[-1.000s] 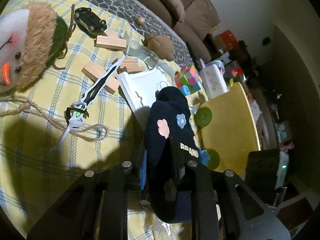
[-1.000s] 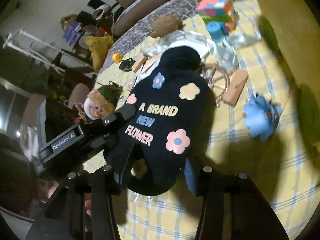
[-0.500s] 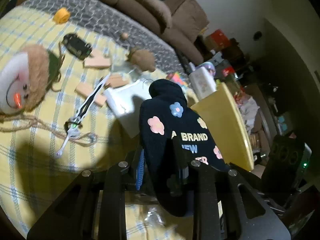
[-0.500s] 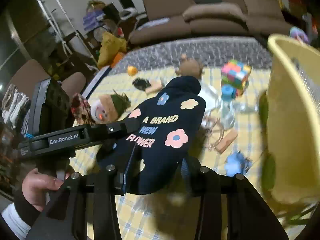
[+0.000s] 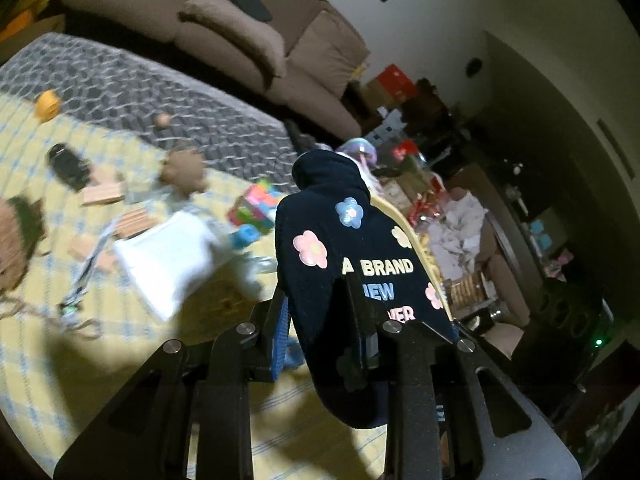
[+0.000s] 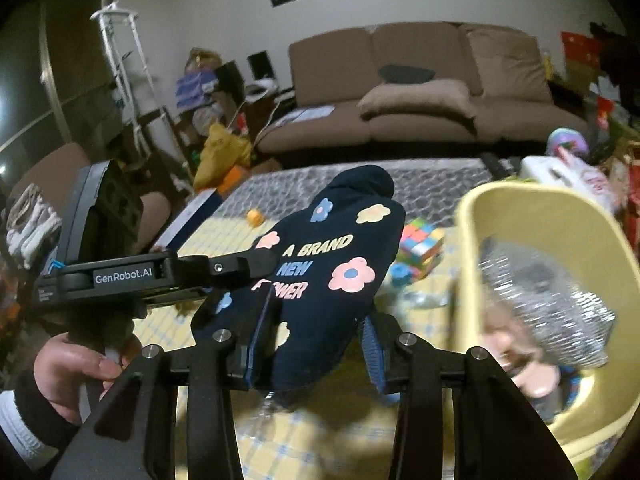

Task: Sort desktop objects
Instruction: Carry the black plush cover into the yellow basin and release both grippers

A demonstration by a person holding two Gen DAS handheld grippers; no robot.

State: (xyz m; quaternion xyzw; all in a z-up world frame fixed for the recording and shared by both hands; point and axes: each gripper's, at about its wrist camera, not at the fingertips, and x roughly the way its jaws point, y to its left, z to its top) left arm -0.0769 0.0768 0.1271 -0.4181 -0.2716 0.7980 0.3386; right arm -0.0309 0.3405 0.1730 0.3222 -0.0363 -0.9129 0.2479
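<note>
A dark navy plush pouch [image 5: 320, 248] [image 6: 336, 264] with pastel flowers and the words "A BRAND NEW FLOWER" hangs in the air above the yellow checked tablecloth [image 5: 120, 360]. My left gripper [image 5: 320, 320] is shut on its lower left part. In the right wrist view the left gripper [image 6: 240, 268] reaches in from the left, held by a person's hand [image 6: 76, 368]. My right gripper [image 6: 314, 340] is shut on the pouch's lower end. A yellow basket [image 6: 472, 216] stands just right of the pouch, with a silvery crinkled item [image 6: 548, 292] inside.
On the cloth lie a colourful cube [image 6: 420, 248] [image 5: 256, 204], a white bag [image 5: 168, 256], a brown plush [image 5: 184, 172], wooden blocks [image 5: 104, 196], a toy car [image 5: 66, 164] and an orange piece [image 5: 47, 104]. A brown sofa [image 6: 420, 92] stands behind the table.
Both grippers have risen with the pouch between them, lifting it off the cloth. Both views now look more level, and the yellow basket has come close on the right.
</note>
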